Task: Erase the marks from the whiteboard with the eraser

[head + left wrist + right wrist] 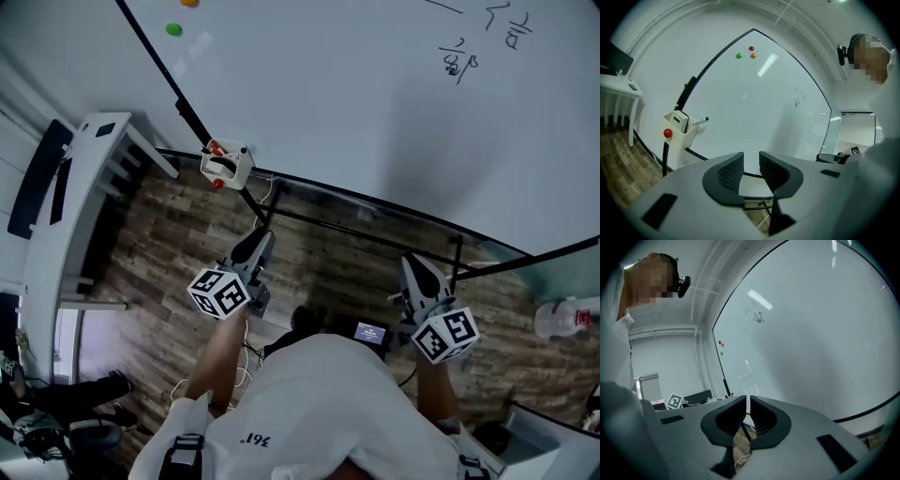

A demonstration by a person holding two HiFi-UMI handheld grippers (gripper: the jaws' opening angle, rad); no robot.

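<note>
Holder (pixel 680 135): eraser (pixel 679 121), marker (pixel 700 121) inside. Left claw (pixel 751 157) slightly apart, right claw (pixel 748 401) closed, both empty.

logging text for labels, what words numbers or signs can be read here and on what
"361°": print on the white shirt, upside down in the head view, probable reading.
handwritten marks on the whiteboard: fraction-like scribbles, not readable.
bottle label: too small to read.
</note>
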